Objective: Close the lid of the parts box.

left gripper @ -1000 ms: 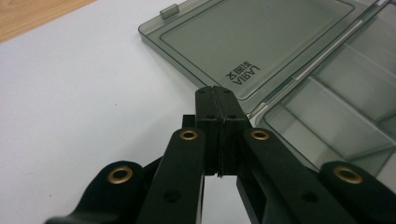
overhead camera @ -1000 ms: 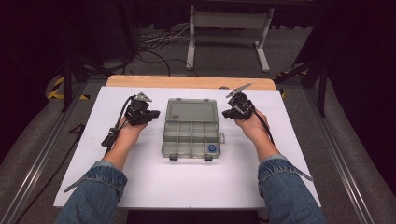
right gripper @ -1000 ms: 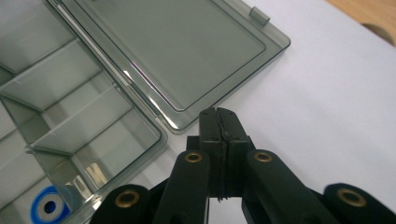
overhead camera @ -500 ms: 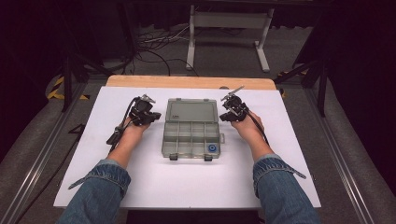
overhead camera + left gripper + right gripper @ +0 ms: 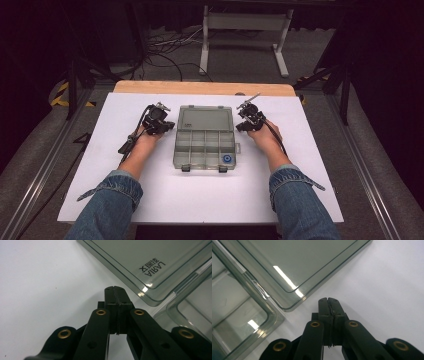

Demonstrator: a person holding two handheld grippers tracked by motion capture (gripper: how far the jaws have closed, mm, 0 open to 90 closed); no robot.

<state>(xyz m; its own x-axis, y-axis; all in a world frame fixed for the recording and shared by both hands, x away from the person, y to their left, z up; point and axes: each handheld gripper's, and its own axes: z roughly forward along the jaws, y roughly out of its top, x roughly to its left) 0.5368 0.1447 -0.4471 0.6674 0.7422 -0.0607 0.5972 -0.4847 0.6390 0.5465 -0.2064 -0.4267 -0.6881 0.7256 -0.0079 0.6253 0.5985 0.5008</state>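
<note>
On the white table (image 5: 150, 200), both grippers (left (image 5: 167, 126), right (image 5: 241, 125)) flank the open organizer box (image 5: 204, 137), jaws pressed together, holding nothing.

From my left gripper (image 5: 115, 290) view the box (image 5: 160, 267) runs off the top and right edges. In the high view its round blue sticker (image 5: 227, 159) is too small to read, and my sleeves (image 5: 107, 205) are cut off at the bottom edge.

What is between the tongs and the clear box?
Nothing visible. Only bare white table lies between the shut left tongs and the box, and between the shut right tongs and it.
</note>
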